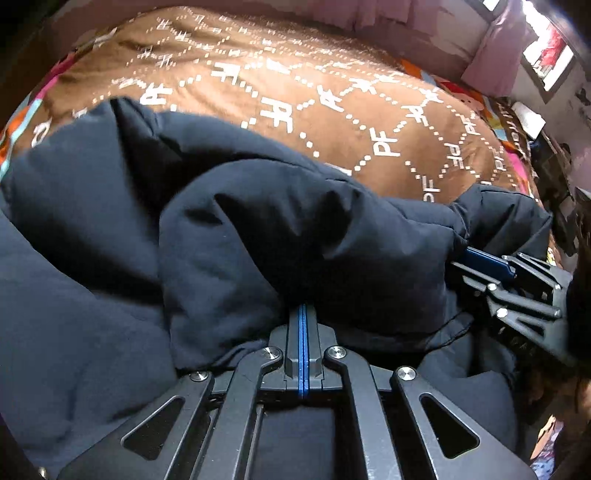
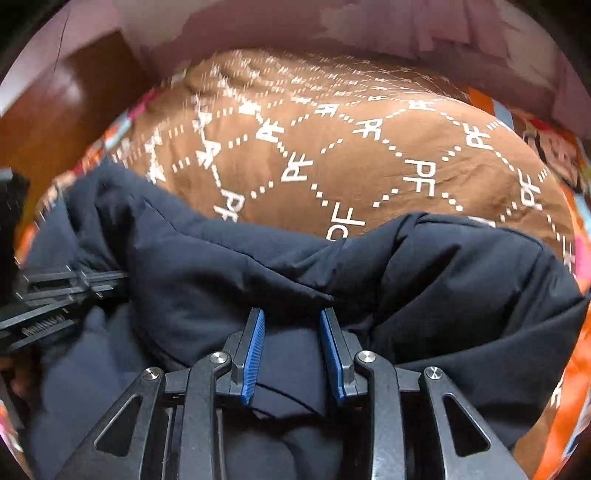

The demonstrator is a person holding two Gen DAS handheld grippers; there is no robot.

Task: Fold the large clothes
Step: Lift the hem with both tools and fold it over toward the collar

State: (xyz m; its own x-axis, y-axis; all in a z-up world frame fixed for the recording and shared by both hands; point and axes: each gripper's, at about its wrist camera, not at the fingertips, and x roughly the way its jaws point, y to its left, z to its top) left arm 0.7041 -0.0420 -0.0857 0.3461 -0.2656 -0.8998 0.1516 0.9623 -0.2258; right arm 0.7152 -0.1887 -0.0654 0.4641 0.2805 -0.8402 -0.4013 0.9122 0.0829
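Our left tongs (image 1: 303, 314) are pinched shut at a fold of the dark jacket (image 1: 258, 229). Our right tongs (image 2: 291, 317) stand part open around jacket cloth, pads apart. The jacket lies lengthwise along the bed's (image 2: 369, 155) near edge, ahead of both.

Brown lettered blanket (image 2: 369, 155) beside pink curtain (image 1: 491, 55).

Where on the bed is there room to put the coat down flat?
The brown blanket is bare beyond the coat, up to the pink wall. Near the grippers it is crowded: puffy coat folds surround the left gripper and the right gripper.
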